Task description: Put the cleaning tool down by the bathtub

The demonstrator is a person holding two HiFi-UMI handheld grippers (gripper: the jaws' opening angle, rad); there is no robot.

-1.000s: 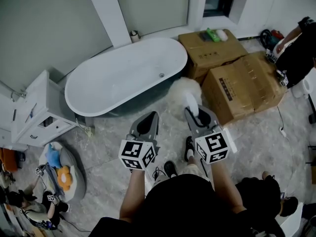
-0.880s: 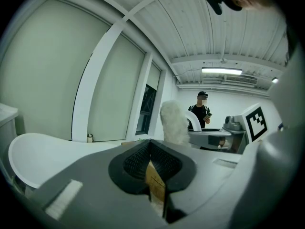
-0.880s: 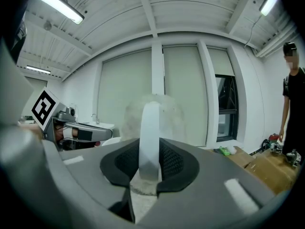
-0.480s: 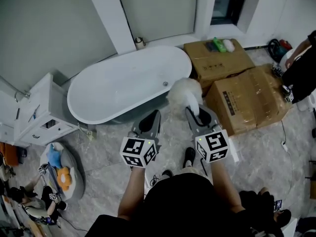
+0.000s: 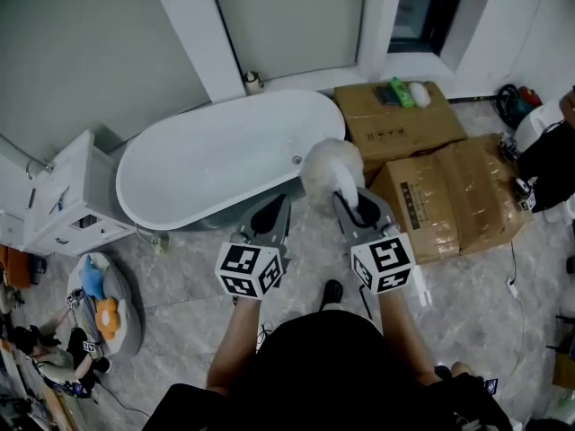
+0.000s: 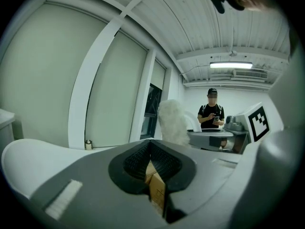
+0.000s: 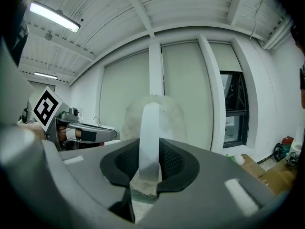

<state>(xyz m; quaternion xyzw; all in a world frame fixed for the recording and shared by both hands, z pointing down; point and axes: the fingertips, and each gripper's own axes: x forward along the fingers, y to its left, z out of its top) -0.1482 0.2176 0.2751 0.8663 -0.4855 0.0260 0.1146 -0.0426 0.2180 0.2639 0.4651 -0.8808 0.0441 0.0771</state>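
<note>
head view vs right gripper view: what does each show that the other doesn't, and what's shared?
Head view only: the bathtub basin and its drain, the white cabinet, stuffed toys.
Right gripper view only: the ceiling and its strip light, and the right gripper with its pads pressing on the duster handle.
Both: the duster's fluffy head, the left gripper, the dark window.

Two cardboard boxes (image 5: pixel 454 196) at right; white cabinet (image 5: pixel 56 206), plush toys (image 5: pixel 97 296) at left

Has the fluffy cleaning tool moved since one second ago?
Yes. The cleaning tool, held in the right gripper, has come closer to the bathtub; its head now overlaps the rim.
</note>
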